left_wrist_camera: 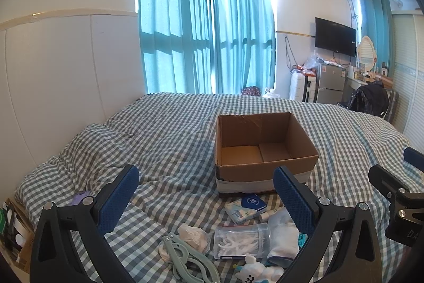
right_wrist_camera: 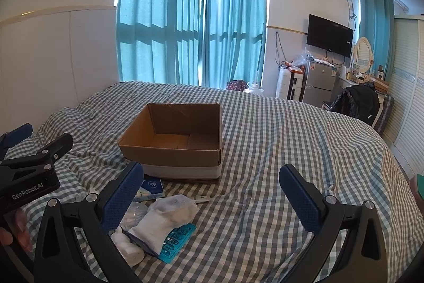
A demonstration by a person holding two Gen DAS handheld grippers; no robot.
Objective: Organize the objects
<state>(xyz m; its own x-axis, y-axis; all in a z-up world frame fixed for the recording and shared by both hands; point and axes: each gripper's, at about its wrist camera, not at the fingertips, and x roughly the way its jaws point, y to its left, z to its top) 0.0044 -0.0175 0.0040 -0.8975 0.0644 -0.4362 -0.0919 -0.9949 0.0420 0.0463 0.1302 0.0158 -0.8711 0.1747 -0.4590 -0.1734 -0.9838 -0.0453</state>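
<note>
Right under the left gripper (left_wrist_camera: pixel 206 200), low in its view, sits a small pile on the checked bedspread (left_wrist_camera: pixel 169 131): a pale green folding hanger (left_wrist_camera: pixel 185 260), a clear jar of white floss picks (left_wrist_camera: pixel 239 243), a white sock (left_wrist_camera: pixel 282 234), a blue-and-white tissue pack (left_wrist_camera: pixel 245 206) and a little white bear figure (left_wrist_camera: pixel 255 271). Both of its blue-padded fingers are spread wide with nothing between them, the pile lying mostly in the gap and slightly toward the right finger. Just past the pile stands the cardboard box (left_wrist_camera: pixel 265 166), open on top, bare inside as far as I can see, white tape round its base.

Over in the right wrist view, the right gripper (right_wrist_camera: pixel 210 190) is spread wide too, holding nothing, with only bedspread between its fingers. The pile sits by its left finger: sock (right_wrist_camera: pixel 165 219), tissue pack (right_wrist_camera: pixel 152 188), plus a blue blister strip (right_wrist_camera: pixel 176 243) peeking from under the sock, barely visible from the other side. Hanger and floss jar don't show here. The box (right_wrist_camera: pixel 175 150) sits ahead and left.
</note>
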